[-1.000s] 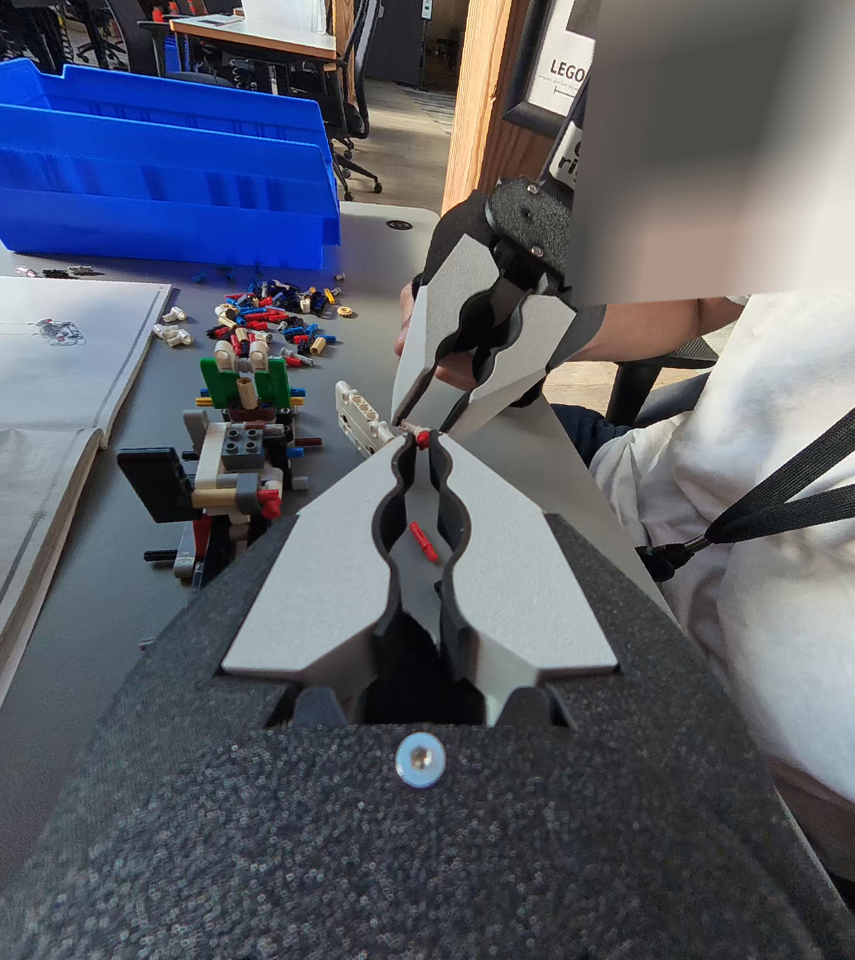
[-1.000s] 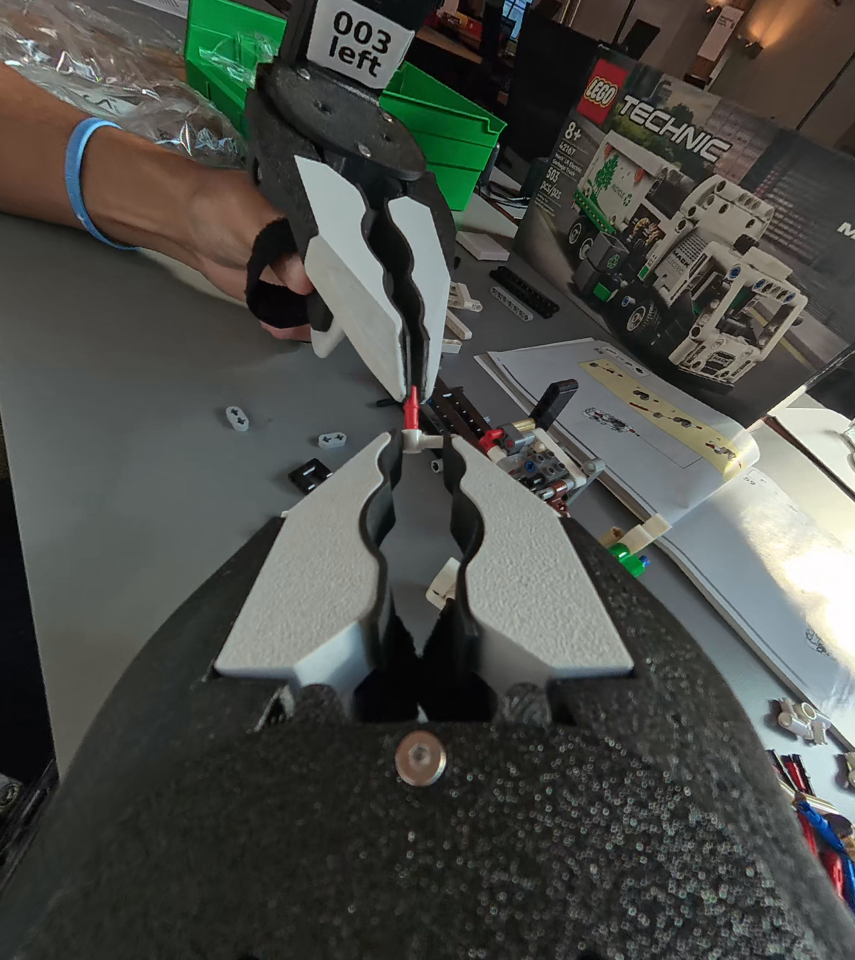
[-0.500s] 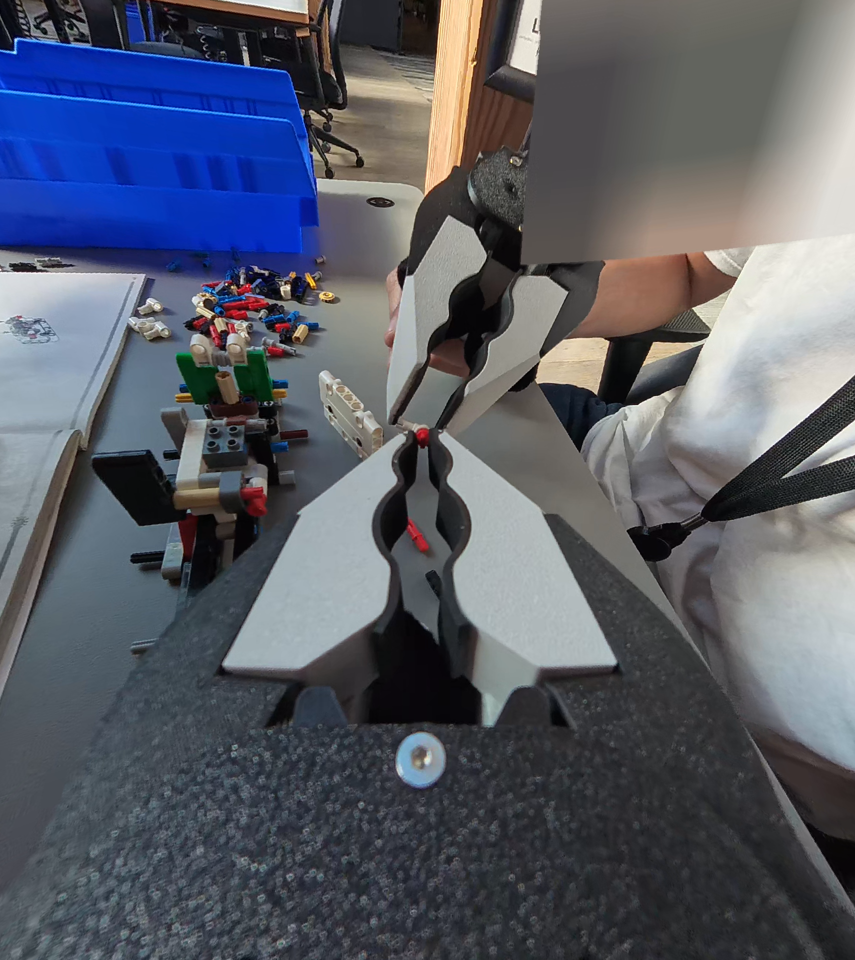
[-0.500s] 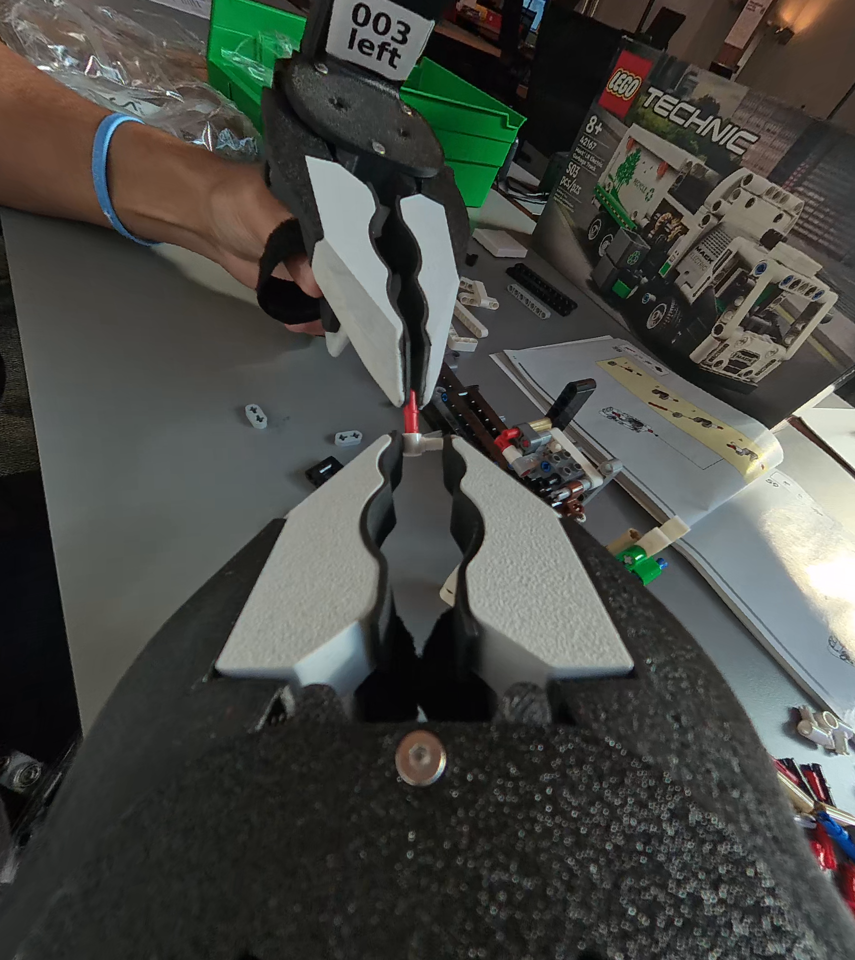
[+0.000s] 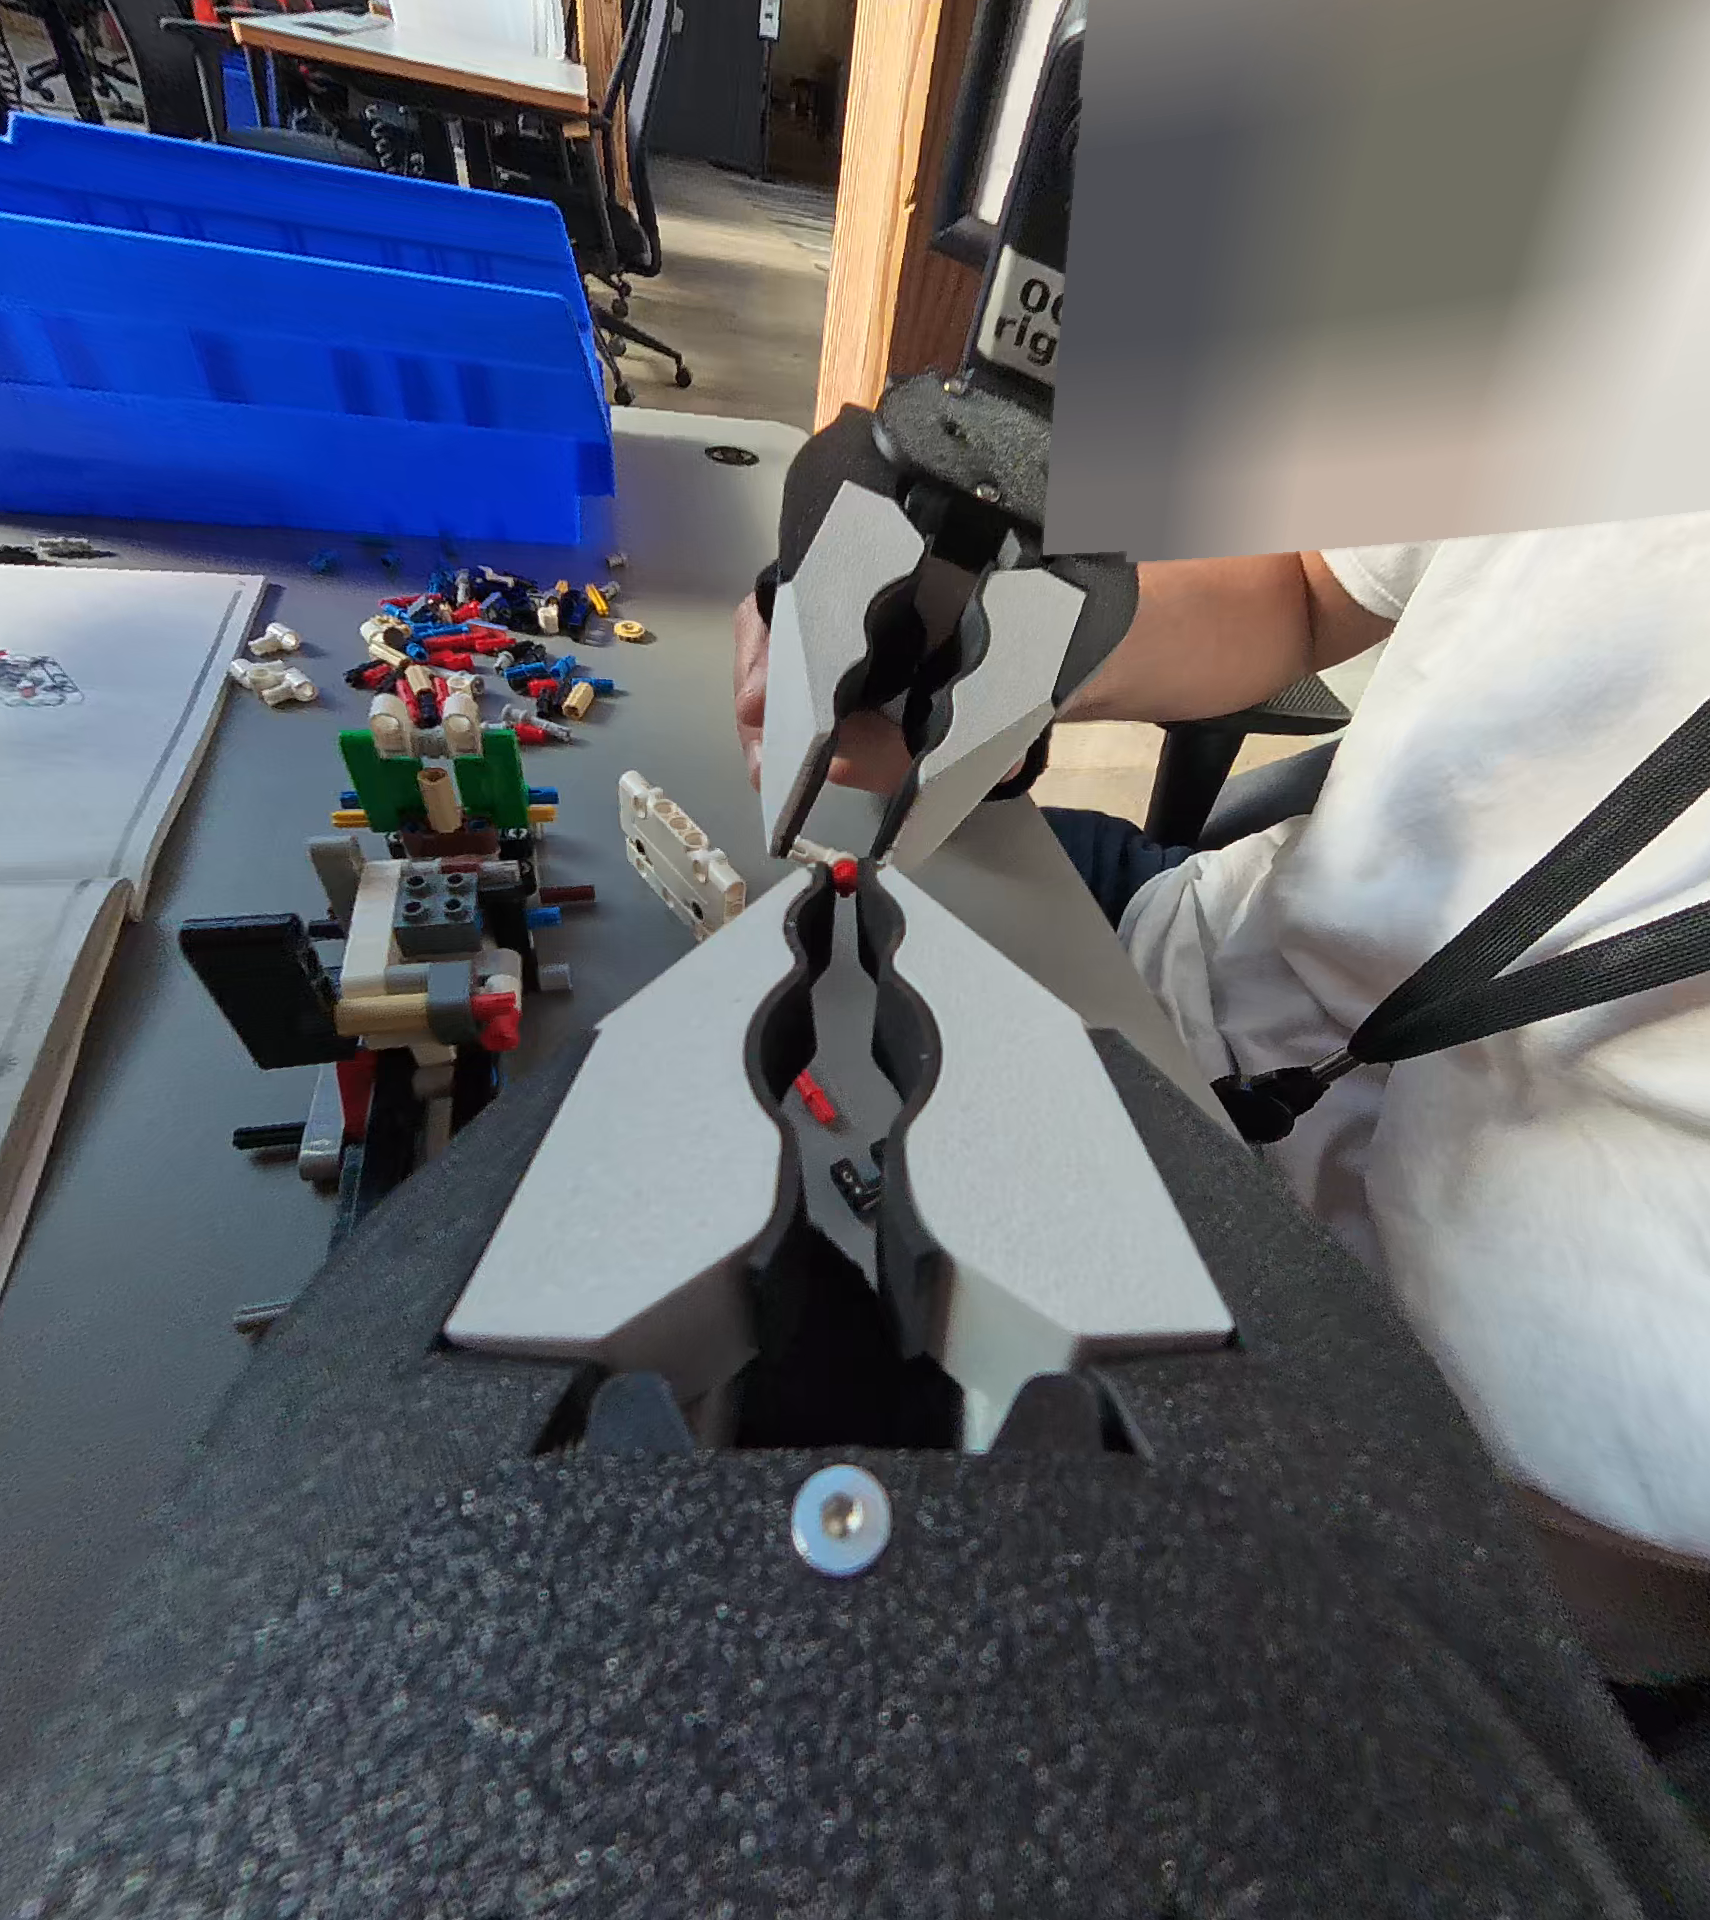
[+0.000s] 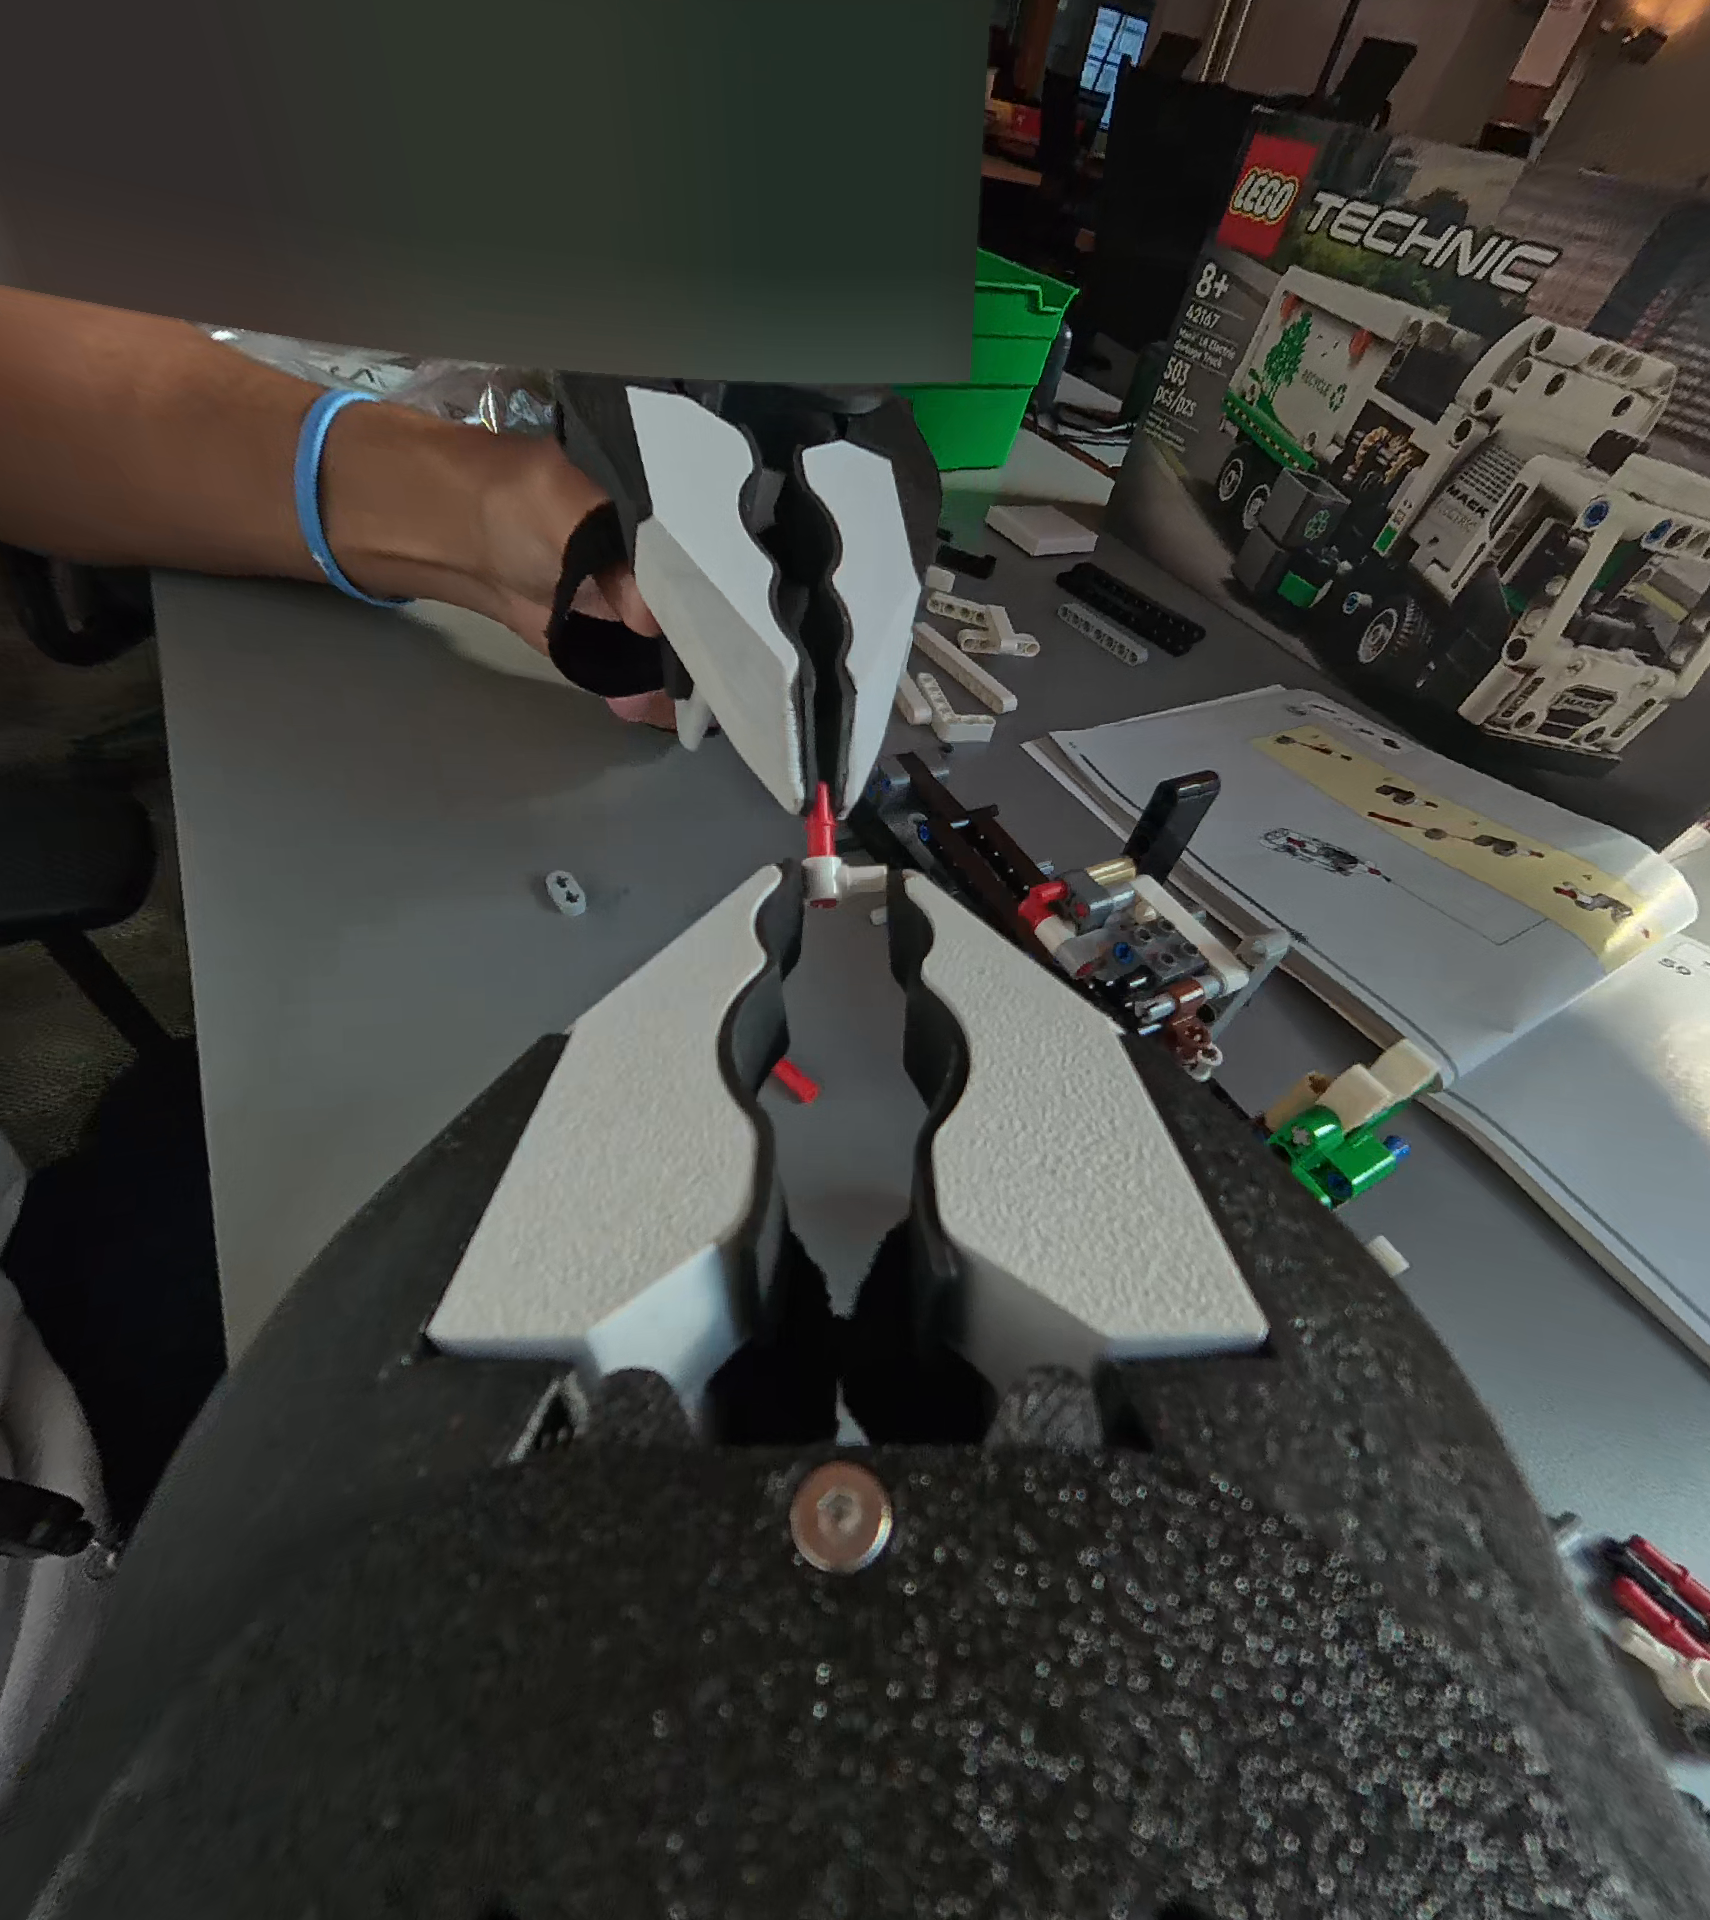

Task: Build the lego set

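Left gripper [image 5: 838,873] clamped on a red pin [image 6: 818,821], held above the grey counter [image 6: 394,831]. Right gripper [image 6: 838,883] clamped on a white connector [image 6: 835,878], one pad at each end. The pin's tip sits in the connector, tip to tip between both grippers. A loose red pin [image 6: 794,1081] lies on the counter below. Partly built model [image 6: 1121,925] just right, open manual [image 6: 1402,862] beyond, loose parts pile [image 5: 487,655] farther off.
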`<state>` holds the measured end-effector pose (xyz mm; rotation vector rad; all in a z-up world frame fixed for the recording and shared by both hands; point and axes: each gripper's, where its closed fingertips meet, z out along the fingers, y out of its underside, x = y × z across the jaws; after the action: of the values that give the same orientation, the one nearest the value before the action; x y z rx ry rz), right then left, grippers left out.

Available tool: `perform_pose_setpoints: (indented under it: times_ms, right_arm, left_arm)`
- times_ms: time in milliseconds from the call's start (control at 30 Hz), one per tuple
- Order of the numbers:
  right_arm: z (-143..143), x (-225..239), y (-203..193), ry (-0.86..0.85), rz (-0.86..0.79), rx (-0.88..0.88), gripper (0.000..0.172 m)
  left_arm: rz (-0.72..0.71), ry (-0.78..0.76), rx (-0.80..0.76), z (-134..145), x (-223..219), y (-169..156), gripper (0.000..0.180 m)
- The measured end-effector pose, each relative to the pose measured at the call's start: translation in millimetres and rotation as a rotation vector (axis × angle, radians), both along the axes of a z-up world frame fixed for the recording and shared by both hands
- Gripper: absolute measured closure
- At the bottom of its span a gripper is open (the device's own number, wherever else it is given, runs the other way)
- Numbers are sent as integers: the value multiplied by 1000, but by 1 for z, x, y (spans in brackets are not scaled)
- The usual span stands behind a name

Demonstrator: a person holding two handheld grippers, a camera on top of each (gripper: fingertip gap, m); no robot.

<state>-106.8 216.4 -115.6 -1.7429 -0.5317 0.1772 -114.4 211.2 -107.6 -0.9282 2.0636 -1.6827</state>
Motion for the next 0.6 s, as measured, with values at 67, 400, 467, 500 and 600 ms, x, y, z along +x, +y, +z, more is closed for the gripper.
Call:
perform_pose_setpoints:
  times_ms: [67, 400, 467, 500, 600]
  right_arm:
    - [10, -2, -4, 83, 47, 29, 153]
    - [33, -11, -20, 653, 337, -119, 158]
    - [30, -12, -20, 640, 334, -130, 161]
    - [28, -13, -20, 635, 336, -141, 163]
    - [25, -15, -19, 637, 339, -172, 166]
  left_arm:
    - [-17, -16, -67, 9, -2, 0, 178]
    - [-37, -203, -25, 26, -9, -14, 178]
    - [-37, -206, -18, 25, -9, -15, 179]
    - [-43, -205, -14, 25, -9, -16, 179]
    - [-44, -201, -7, 22, -9, -17, 179]
